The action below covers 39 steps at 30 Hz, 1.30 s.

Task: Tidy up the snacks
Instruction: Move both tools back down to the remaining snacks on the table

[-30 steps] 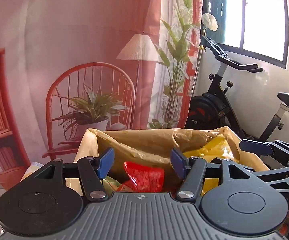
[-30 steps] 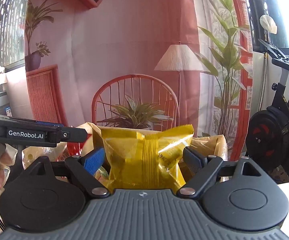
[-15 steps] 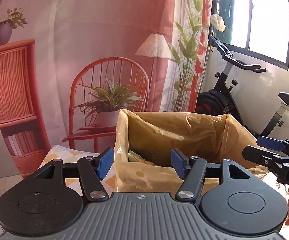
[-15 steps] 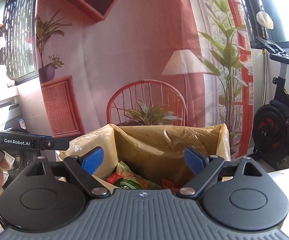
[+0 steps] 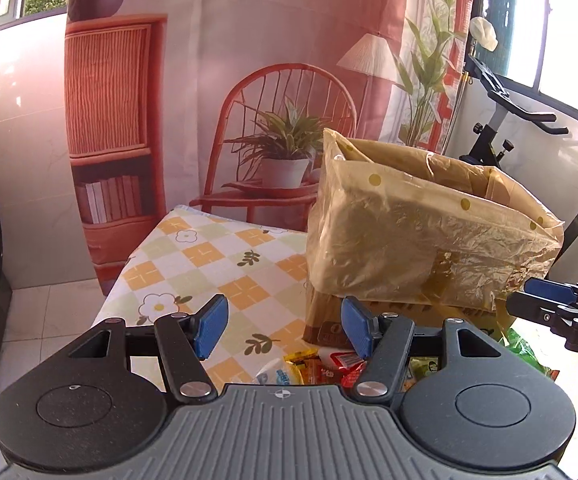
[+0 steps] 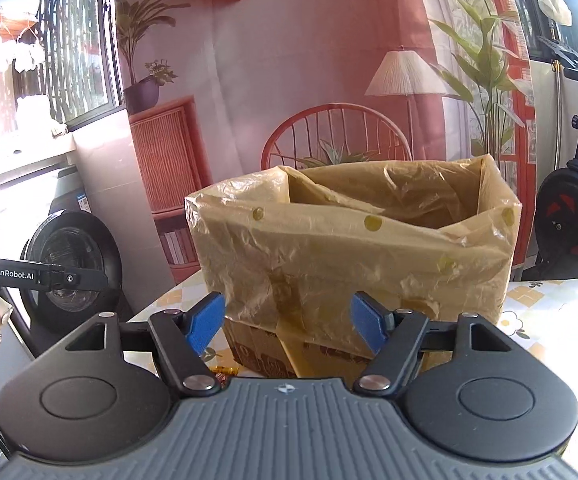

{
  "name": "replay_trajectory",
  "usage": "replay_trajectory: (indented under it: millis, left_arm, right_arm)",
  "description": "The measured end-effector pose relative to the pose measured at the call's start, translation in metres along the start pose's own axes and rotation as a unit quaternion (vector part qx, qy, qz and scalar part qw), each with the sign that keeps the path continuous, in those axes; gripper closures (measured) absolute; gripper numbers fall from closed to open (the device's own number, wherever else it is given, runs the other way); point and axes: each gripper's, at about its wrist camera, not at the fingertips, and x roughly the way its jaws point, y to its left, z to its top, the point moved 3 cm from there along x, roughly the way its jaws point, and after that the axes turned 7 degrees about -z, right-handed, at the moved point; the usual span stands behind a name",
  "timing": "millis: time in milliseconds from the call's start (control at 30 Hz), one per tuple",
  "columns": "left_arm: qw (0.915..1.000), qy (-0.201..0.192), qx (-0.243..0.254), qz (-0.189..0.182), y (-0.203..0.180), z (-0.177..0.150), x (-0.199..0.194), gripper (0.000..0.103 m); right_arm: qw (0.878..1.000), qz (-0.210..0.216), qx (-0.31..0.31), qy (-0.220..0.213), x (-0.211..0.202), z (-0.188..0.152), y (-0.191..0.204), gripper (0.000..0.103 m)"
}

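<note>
On the table, under its checked cloth, a box lined with a yellow bag stands open-topped, likely so snacks can be dropped straight in, and a few small packets lie loose on the cloth just in front of it. The left gripper hangs over those packets with its fingers apart and nothing between them, seemingly lined up for the next pick. The right gripper faces the box's near wall, empty, its jaws closing on air.
</note>
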Motion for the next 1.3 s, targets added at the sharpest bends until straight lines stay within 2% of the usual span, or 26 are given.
replay_trajectory:
  millis: [100, 233, 567, 800, 1067, 1300]
  left_arm:
    - [0.9994, 0.015, -0.026, 0.014, 0.012, -0.021, 0.001, 0.038]
    - [0.9974, 0.033, -0.057, 0.027, 0.027, -0.048, 0.003, 0.038]
    - [0.997, 0.046, -0.036, 0.051, 0.025, -0.068, 0.006, 0.038]
    - [0.9965, 0.057, -0.035, 0.05, 0.02, -0.077, 0.009, 0.037]
    - [0.9954, 0.072, -0.034, 0.054, 0.018, -0.085, 0.014, 0.037]
    - [0.9941, 0.087, -0.033, 0.057, 0.017, -0.093, 0.019, 0.036]
  right_arm:
    - [0.999, 0.005, -0.001, 0.041, 0.005, -0.024, 0.003, 0.038]
    - [0.996, -0.01, -0.021, 0.091, 0.011, -0.053, 0.006, 0.038]
    - [0.978, -0.048, -0.019, 0.203, 0.026, -0.111, 0.002, 0.038]
    - [0.971, -0.08, -0.016, 0.224, 0.039, -0.125, -0.008, 0.037]
    - [0.974, -0.093, -0.066, 0.193, 0.04, -0.134, 0.002, 0.037]
    - [0.977, -0.091, -0.071, 0.179, 0.039, -0.137, 0.003, 0.037]
